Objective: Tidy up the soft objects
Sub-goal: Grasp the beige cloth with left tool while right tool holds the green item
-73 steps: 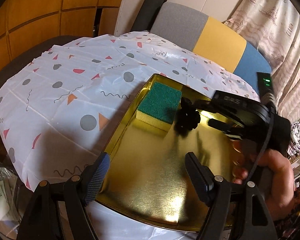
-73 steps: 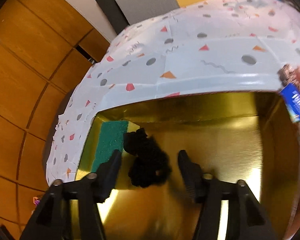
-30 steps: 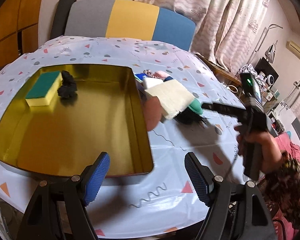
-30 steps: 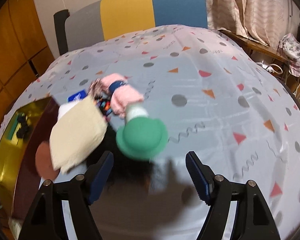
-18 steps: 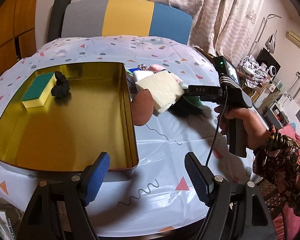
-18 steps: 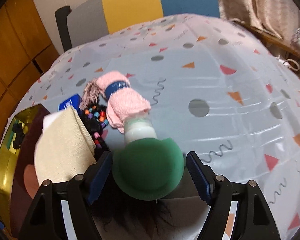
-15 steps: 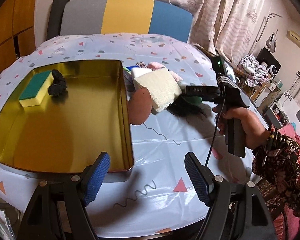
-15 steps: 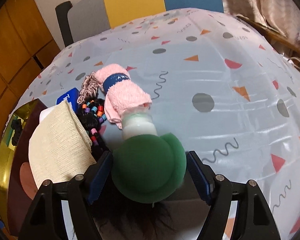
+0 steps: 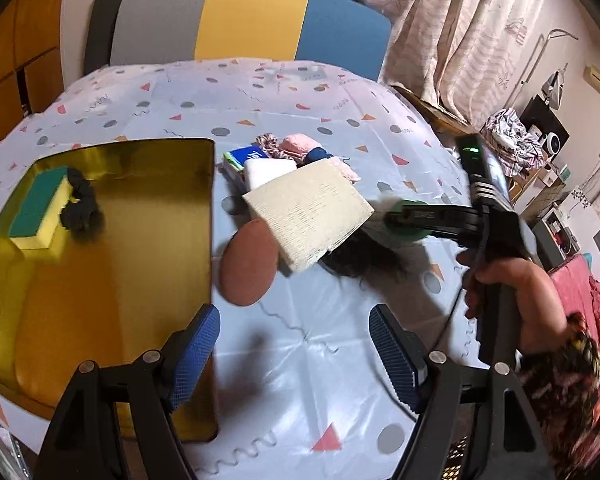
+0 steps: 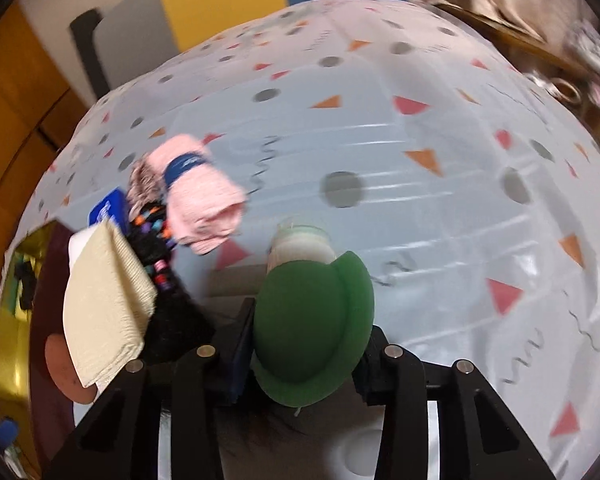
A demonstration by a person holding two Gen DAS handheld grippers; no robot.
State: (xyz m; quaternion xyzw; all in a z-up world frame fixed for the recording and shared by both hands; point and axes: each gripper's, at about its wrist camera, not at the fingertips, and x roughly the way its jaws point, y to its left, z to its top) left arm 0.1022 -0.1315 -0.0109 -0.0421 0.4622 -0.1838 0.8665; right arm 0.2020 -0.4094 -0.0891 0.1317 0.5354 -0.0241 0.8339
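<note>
My right gripper (image 10: 304,352) grips a round green sponge (image 10: 312,328), and its jaws are closing, bending the sponge between them. A white cylinder (image 10: 300,244) shows just beyond the sponge. In the left wrist view the same green sponge (image 9: 400,220) sits at the tip of the right gripper, held by a hand. Beside it lie a cream cloth (image 9: 308,212), a brown round pad (image 9: 248,268), a pink towel (image 10: 204,196) and black hair (image 9: 360,256). My left gripper (image 9: 296,344) stands open over bare tablecloth. The gold tray (image 9: 100,288) holds a green-yellow sponge (image 9: 36,208) and a black scrunchie (image 9: 80,212).
A blue tissue pack (image 9: 248,156) and a beaded hair tie (image 10: 152,224) lie in the pile. A grey, yellow and blue chair (image 9: 240,24) stands behind the table. The table's right edge drops off near the hand's patterned sleeve (image 9: 572,384).
My right gripper came down over the green sponge and its jaws closed in on it. The left gripper slid right, away from the tray toward the pile.
</note>
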